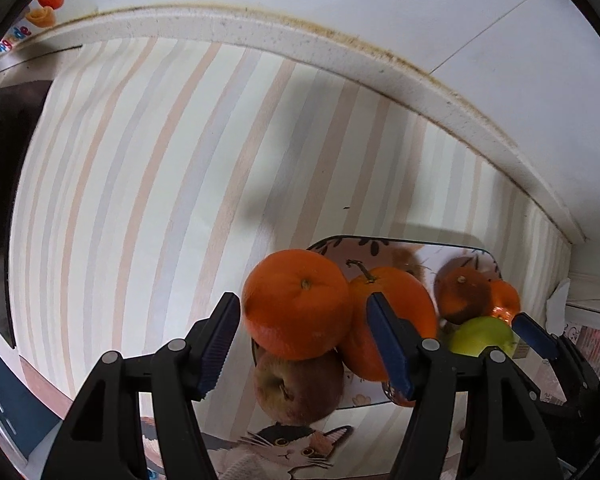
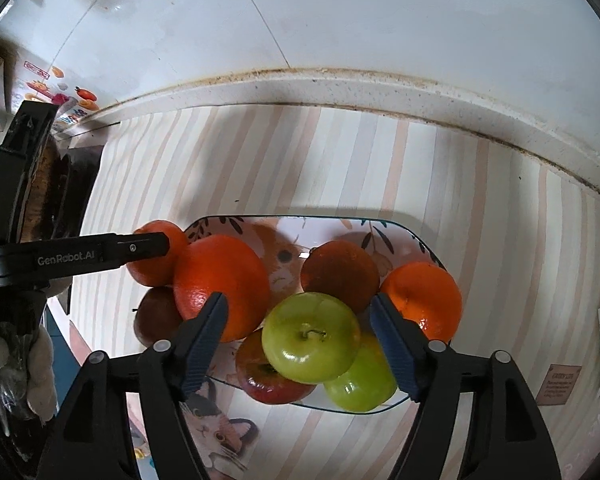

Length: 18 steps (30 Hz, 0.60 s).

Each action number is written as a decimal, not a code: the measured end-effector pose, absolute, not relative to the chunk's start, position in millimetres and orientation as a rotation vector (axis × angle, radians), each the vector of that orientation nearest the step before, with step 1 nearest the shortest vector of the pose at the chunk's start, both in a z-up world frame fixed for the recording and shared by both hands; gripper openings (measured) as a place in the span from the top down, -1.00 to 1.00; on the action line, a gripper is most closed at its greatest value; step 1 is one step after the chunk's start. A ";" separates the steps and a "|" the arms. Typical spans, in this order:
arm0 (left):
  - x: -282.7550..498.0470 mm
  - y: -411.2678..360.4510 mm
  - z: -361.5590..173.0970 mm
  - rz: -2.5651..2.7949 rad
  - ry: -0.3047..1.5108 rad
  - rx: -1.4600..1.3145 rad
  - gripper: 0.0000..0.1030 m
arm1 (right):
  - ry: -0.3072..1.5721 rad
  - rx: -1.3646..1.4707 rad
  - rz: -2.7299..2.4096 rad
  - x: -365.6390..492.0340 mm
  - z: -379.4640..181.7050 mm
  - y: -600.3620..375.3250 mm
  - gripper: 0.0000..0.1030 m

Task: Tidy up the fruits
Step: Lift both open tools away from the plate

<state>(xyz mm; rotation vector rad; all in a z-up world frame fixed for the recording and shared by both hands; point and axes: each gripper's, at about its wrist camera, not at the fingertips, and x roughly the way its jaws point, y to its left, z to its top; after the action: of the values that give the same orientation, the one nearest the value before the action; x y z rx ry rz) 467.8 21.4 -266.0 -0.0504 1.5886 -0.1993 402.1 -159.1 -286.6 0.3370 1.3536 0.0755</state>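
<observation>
A patterned plate [image 2: 400, 232] on the striped tablecloth holds oranges, green apples and red apples. My left gripper [image 1: 300, 340] is open around an orange [image 1: 296, 304] at the plate's left edge, above a red-brown apple [image 1: 298, 388]; a gap shows on both sides. It shows in the right wrist view as a black arm [image 2: 80, 258] by that orange [image 2: 156, 252]. My right gripper [image 2: 300, 340] is open around a green apple [image 2: 310, 338] lying on top of a red apple [image 2: 268, 380] and another green apple [image 2: 362, 380].
A big orange [image 2: 220, 284], a dark orange [image 2: 340, 276] and another orange [image 2: 424, 300] fill the plate. A raised speckled counter edge [image 2: 340, 92] and white wall run behind. A dark stove [image 2: 72, 192] is at the left. A cat print [image 2: 216, 432] marks the cloth.
</observation>
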 end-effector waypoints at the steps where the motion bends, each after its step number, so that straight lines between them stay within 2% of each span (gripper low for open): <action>1: 465.8 22.9 -261.0 -0.198 1.578 -0.051 -0.30 | 1.353 0.336 0.072 400.3 -284.7 -159.3 -0.59; 3: 460.2 26.3 -250.5 -0.195 1.545 -0.049 -0.46 | 1.352 0.327 0.059 396.1 -279.9 -159.5 -0.74; 5: 451.4 30.0 -241.3 -0.189 1.518 -0.032 -0.66 | 1.347 0.300 0.044 389.3 -275.3 -158.2 -0.81; 18: 348.2 33.0 -206.1 -0.173 1.356 0.061 -0.67 | 1.309 0.200 -0.056 315.7 -254.0 -144.9 -0.84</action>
<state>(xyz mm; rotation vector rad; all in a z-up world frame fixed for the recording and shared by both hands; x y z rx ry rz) 348.2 33.0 -206.1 0.0612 1.3557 -0.1729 315.7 -144.9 -254.0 0.2004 1.3091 -0.0557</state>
